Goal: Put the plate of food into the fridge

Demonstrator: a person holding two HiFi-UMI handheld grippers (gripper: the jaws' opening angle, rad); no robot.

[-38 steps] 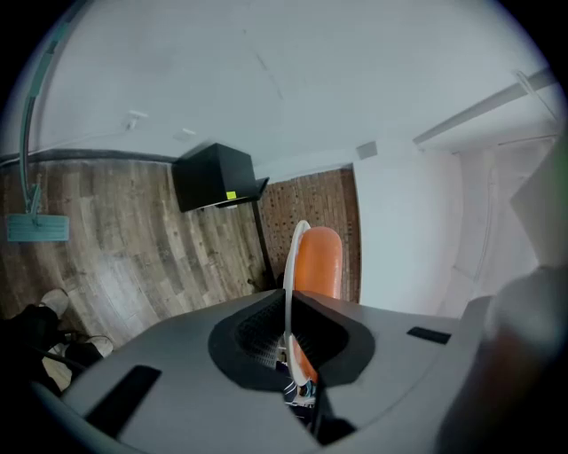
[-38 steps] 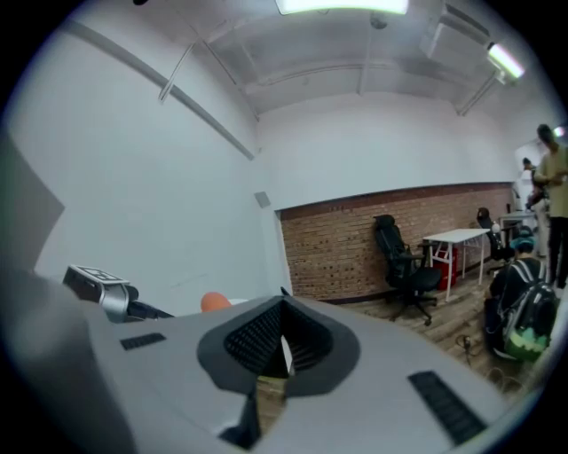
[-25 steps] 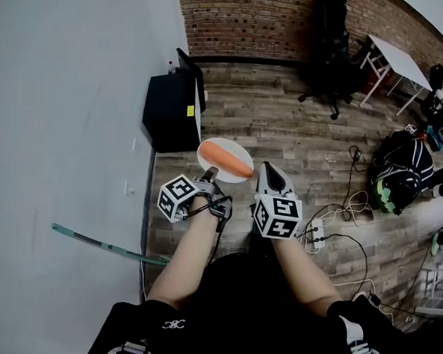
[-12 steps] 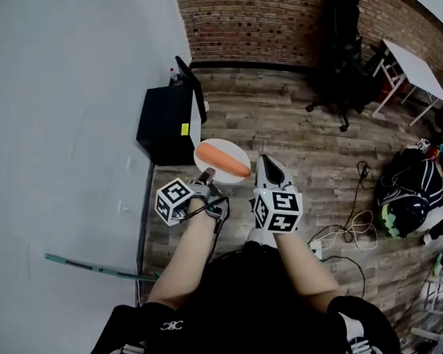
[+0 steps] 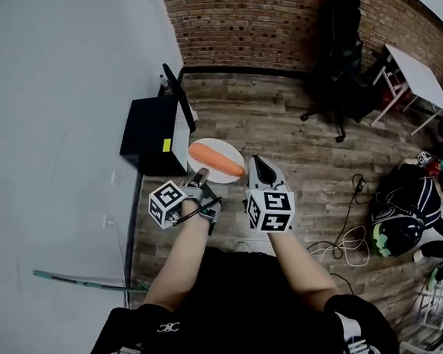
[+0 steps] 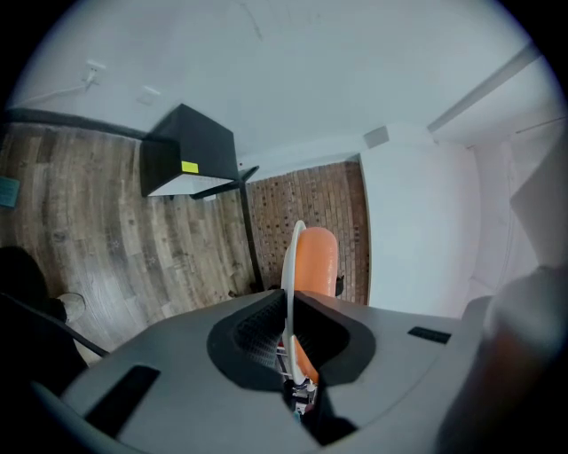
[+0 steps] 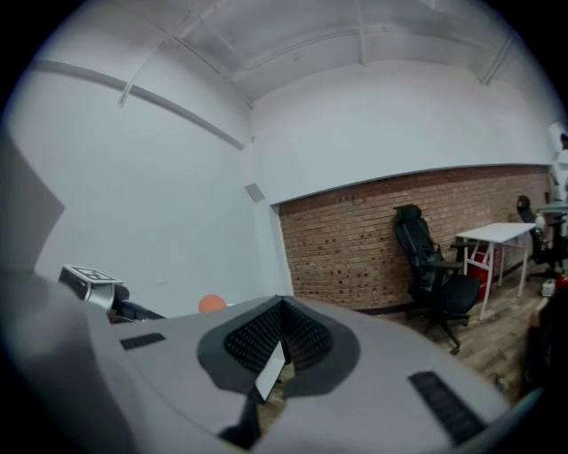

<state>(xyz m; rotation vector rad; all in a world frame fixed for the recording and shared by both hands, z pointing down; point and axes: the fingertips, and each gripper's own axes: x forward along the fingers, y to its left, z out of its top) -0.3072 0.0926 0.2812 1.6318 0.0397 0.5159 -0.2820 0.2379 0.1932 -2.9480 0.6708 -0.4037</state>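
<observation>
A white plate (image 5: 207, 169) carries a long orange piece of food (image 5: 216, 159) and is held level above the wooden floor. My left gripper (image 5: 199, 177) is shut on the plate's near rim. In the left gripper view the plate (image 6: 288, 266) stands edge-on between the jaws of that gripper (image 6: 288, 297), with the orange food (image 6: 316, 259) on its right face. My right gripper (image 5: 253, 165) is shut just right of the plate, and I cannot tell whether it touches the rim. A small black fridge (image 5: 146, 130) stands on the floor to the left, its door (image 5: 178, 95) swung open.
The fridge backs onto a white wall (image 5: 62, 88). A brick wall (image 5: 246, 24) closes the far end. A black office chair (image 5: 337, 67) and a white table (image 5: 415, 68) stand at the far right. A backpack (image 5: 399, 206) and cables (image 5: 345, 240) lie on the floor at the right.
The whole view has shifted: the fridge, plate and both grippers sit slightly further left and lower in the picture. The left gripper's hold on the plate is unchanged.
</observation>
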